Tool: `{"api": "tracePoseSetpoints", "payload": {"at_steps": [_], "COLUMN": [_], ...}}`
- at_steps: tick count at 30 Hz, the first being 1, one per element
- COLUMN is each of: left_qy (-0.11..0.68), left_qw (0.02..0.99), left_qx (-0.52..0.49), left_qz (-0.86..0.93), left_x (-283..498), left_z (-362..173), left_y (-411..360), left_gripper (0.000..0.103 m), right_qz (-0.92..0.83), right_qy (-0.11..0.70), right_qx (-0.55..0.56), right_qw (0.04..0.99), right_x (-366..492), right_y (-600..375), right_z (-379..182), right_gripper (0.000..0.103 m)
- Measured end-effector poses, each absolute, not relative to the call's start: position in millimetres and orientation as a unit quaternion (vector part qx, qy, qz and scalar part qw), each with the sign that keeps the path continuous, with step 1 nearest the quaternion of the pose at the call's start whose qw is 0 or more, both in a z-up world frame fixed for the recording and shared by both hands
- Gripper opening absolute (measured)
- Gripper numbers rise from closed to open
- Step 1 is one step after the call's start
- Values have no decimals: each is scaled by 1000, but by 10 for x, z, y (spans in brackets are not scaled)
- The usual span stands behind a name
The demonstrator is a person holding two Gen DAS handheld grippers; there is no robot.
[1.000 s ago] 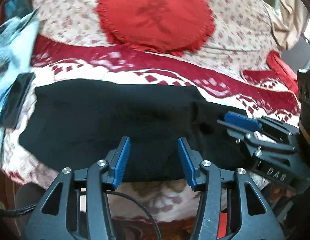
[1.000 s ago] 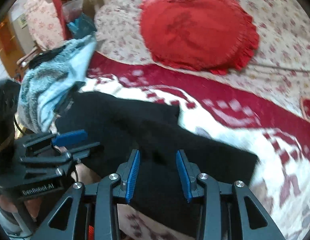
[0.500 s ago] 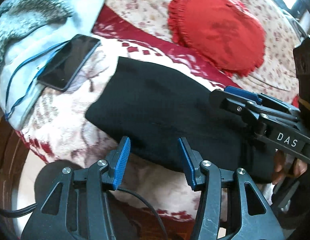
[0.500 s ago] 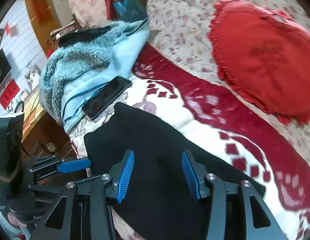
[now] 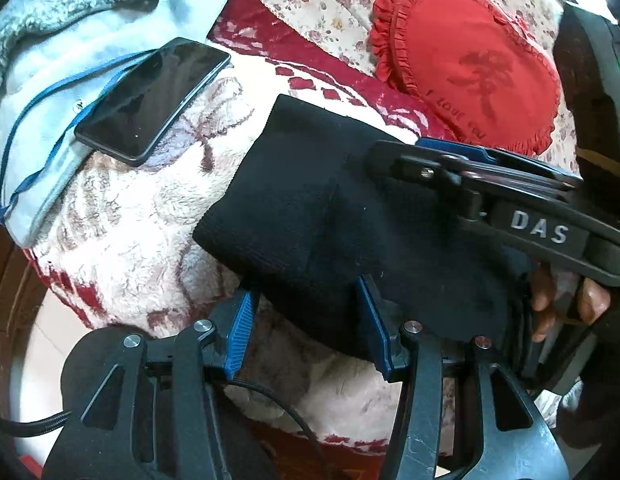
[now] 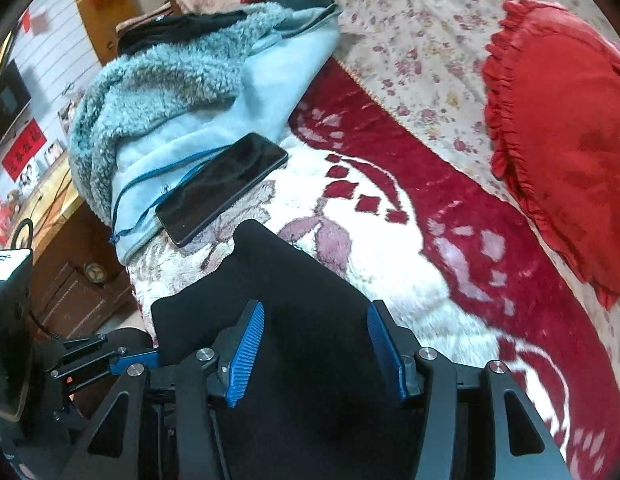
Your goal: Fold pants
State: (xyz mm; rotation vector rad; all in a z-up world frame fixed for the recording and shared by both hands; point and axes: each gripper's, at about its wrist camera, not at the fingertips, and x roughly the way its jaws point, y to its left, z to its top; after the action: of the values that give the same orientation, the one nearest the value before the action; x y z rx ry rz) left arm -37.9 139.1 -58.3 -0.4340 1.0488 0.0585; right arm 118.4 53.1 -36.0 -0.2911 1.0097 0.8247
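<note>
The black pants (image 5: 310,208) lay folded into a compact dark slab on a fleecy red-and-white blanket (image 5: 149,216) that covered the bed, with one short edge pointing toward a black smartphone (image 5: 149,96) a little way off. The left tongs (image 5: 305,332) stood with their blue-padded fingers apart at the near edge of the pants, the fabric reaching in between them, though it was hard to tell from this angle whether the pads touched the cloth. The right tongs (image 6: 318,356) were likewise spread wide, hovering over the dark fabric with nothing clamped between the ribbed blue pads (image 6: 245,354). In the left wrist view the right tongs (image 5: 394,152) reached in from the right side over the far part of the pants, their black frame lettered "DAS", and the person's hand (image 5: 558,296) gripped the handle below. In the right wrist view the left tongs (image 6: 121,360) showed at the lower left beside the corner of the pants. The smartphone rested half on the blanket and half on a pale blue fleece jacket (image 6: 181,92) with a blue cord (image 5: 41,120) looping over it. A red ruffled cushion (image 5: 470,60) lay farther back on a floral bedspread (image 6: 422,32), well apart from the pants.
</note>
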Motion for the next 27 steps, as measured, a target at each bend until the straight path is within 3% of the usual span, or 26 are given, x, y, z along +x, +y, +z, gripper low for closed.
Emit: {"api": "tracePoseSetpoints", "payload": {"at_steps": [13, 16, 25, 26, 27], "left_qy": [505, 513, 512, 513, 511], "left_qw": [836, 828, 826, 826, 827], "left_qx": [-215, -228, -236, -232, -233], "left_qz": [21, 8, 15, 15, 16], "left_x": [-319, -299, -259, -252, -262], "left_z": [-657, -704, -721, -716, -708], "left_y": [1362, 1335, 1301, 1293, 1298], "left_gripper": [66, 77, 82, 81, 72], "right_qz": [407, 411, 428, 430, 430], "right_qy": [472, 475, 492, 494, 494], "right_qx": [-166, -175, -161, -152, -142], "right_qw": [764, 758, 741, 740, 742], "right_x": [1292, 1298, 1393, 1403, 1411], "right_y": [802, 853, 943, 940, 924], "right_z": [-469, -511, -633, -646, -648], "right_gripper": [54, 55, 56, 55, 47]}}
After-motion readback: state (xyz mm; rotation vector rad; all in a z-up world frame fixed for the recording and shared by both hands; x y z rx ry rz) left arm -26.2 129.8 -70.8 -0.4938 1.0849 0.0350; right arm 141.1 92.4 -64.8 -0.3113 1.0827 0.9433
